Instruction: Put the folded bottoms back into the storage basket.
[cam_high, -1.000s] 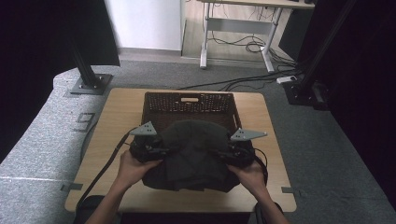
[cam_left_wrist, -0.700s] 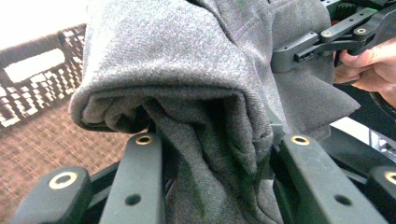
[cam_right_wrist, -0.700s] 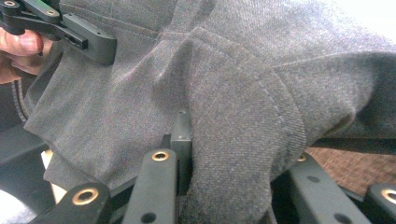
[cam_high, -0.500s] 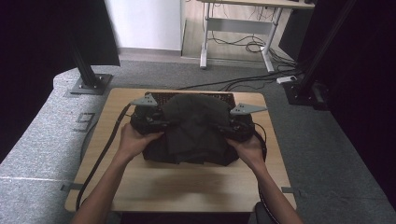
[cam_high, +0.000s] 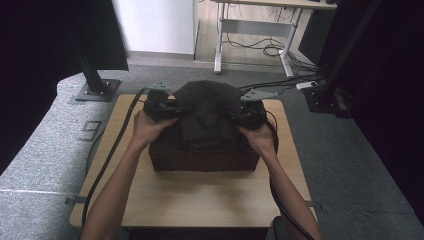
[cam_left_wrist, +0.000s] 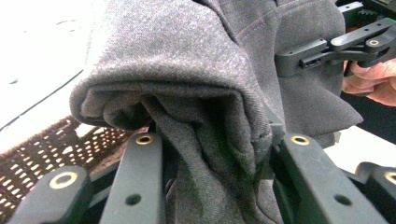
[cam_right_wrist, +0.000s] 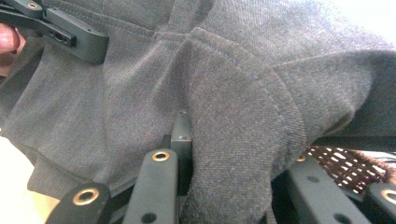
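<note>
A pale wooden tabletop (cam_high: 200, 200) stands on grey carpet, with dark stands at 10 and 2 o'clock and a white desk frame trailing cables at 12 o'clock beyond.

Nearest the person, at 6 o'clock, the front of the tabletop lies bare, with both forearms crossing it. Past that sits a dark wicker basket (cam_high: 200, 161), its long axis running 9 to 3 o'clock. Above it hangs the folded dark grey garment (cam_high: 206, 112), carried between the two tools with its lower folds hanging down toward the basket's opening; whether they touch the weave cannot be told.

The left gripper (cam_high: 172, 109) has its fingers (cam_left_wrist: 140, 182) clamped on the garment's 9 o'clock edge, with a thick roll of cloth bunched between them and the weave of the basket at 8 o'clock below. The right gripper (cam_high: 235, 116) has its fingers (cam_right_wrist: 156, 186) clamped on the 3 o'clock edge, a stitched seam folded over them.

The garment's long axis runs 9 to 3 o'clock, parallel to the basket's, and the bundle sits toward the basket's far, 12 o'clock side. Both hands are about equally near. My judgement: lowering it in calls for coming straight down, perhaps slightly back toward 6 o'clock, keeping the two ends level.
</note>
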